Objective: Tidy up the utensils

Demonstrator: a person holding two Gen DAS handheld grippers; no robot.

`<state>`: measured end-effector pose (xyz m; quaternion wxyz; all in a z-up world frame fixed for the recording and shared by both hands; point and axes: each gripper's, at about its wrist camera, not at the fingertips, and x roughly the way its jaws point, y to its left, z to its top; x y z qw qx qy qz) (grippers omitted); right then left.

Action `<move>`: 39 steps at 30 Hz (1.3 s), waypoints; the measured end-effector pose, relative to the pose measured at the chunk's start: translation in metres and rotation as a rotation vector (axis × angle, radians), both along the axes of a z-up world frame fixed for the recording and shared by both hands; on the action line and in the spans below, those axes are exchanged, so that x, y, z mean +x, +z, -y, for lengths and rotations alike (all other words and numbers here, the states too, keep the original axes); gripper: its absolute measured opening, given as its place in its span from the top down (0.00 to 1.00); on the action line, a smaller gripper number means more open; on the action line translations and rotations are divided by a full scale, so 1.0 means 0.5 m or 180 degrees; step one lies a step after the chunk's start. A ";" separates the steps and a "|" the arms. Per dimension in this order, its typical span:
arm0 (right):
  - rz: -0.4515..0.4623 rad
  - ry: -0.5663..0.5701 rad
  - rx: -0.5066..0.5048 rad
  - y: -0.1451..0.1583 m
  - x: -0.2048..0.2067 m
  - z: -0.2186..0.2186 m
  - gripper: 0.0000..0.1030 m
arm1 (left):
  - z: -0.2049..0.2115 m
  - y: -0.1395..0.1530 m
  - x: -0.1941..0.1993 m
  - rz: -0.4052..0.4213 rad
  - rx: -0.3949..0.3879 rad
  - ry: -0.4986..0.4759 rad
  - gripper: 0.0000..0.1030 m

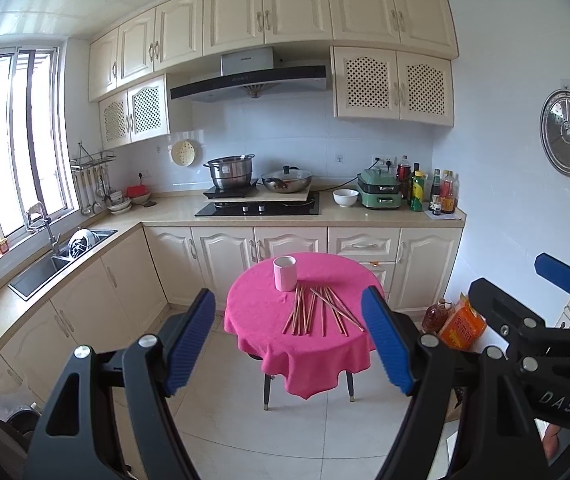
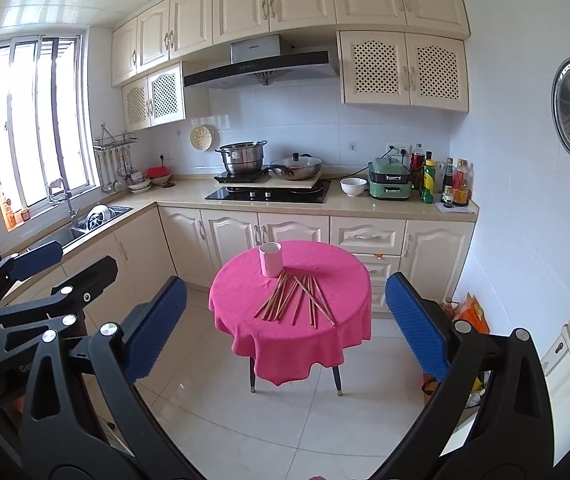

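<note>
Since both tools hang well short of the work, nothing gripped yet. Left gripper (image 1: 289,338): spread wide, empty. Right gripper (image 2: 285,326): spread wide, empty, alongside the left.

Location of work: round table (image 2: 245,344) draped in a pink cloth (image 2: 325,276), standing on pale floor tiles in the middle of the kitchen. Chopsticks (image 2: 295,298) scattered flat on the cloth in a loose fan, several crossing and overlapping. Pink cup (image 2: 271,259) upright at the far edge, touching or just beside the far tips; exact contact not discernible.

Handling, by judgement: thin, stiff, light sticks of brown wood or bamboo; smooth, prone to roll or pivot if pinched off-centre. Best taken singly near mid-length, or at an end clear of the crossings, with ribbed blue pads (image 1: 387,342) across the shaft. Soft napped cloth likely to bunch under a low pinch. Cup apparently ceramic, smooth, straight-walled, light enough to tip if struck while loading.
</note>
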<state>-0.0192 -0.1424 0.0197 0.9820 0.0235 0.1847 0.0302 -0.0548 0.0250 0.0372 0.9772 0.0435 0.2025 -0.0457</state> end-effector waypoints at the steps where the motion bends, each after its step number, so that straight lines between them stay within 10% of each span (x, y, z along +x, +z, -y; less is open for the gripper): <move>1: -0.0008 0.0000 -0.0001 0.006 0.004 -0.002 0.06 | 0.003 0.000 0.001 0.0001 0.0006 -0.0001 0.28; 39: -0.0183 -0.0023 0.0093 -0.004 0.092 0.089 0.06 | 0.035 -0.028 0.070 -0.0106 0.0116 -0.0007 0.28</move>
